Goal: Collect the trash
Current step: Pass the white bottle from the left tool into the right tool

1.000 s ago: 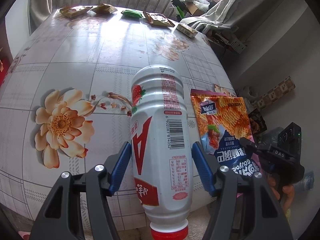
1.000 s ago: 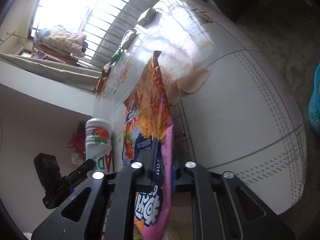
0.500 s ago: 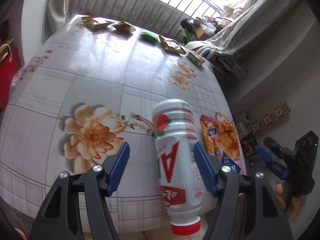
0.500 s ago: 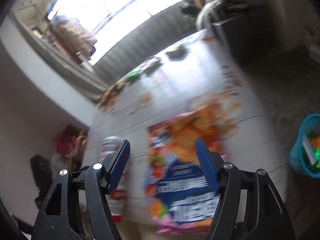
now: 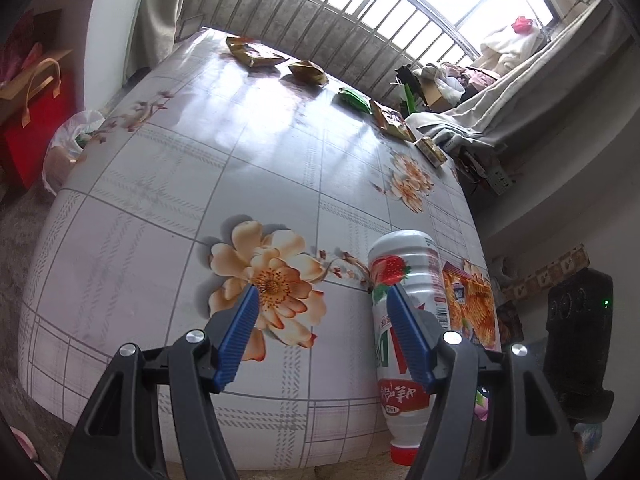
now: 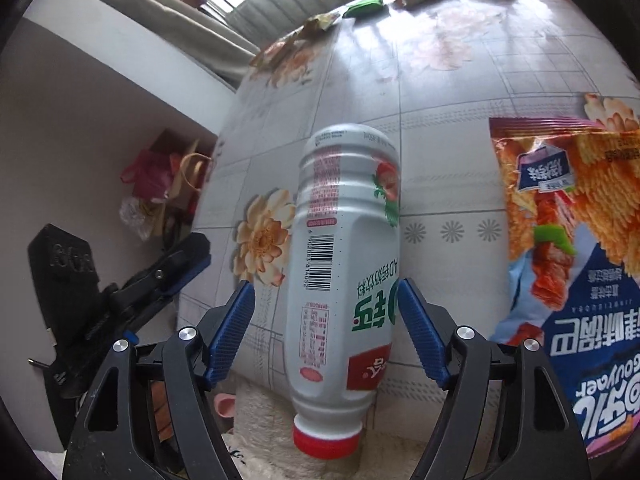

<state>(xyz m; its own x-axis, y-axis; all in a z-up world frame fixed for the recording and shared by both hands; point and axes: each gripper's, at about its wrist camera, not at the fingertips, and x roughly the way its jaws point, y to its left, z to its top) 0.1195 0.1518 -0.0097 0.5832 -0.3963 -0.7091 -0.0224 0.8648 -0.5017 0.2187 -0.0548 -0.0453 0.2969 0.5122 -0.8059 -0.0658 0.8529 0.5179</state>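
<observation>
A white plastic bottle (image 6: 344,256) with a red cap lies on the flowered table near its front edge, cap overhanging; it also shows in the left wrist view (image 5: 404,320). An orange and blue snack bag (image 6: 572,264) lies flat to its right, seen too in the left wrist view (image 5: 472,308). My right gripper (image 6: 326,320) is open, its fingers on either side of the bottle without touching. My left gripper (image 5: 320,340) is open and empty, left of the bottle.
Several small wrappers (image 5: 308,72) lie along the table's far edge by the window bars. A red paper bag (image 5: 36,120) and a white plastic bag (image 5: 68,148) stand on the floor to the left. The table (image 5: 160,200) drops off at the front.
My left gripper let go of the bottle and drew back to the left. My right gripper released the snack bag, which now lies flat, and swung left to frame the bottle.
</observation>
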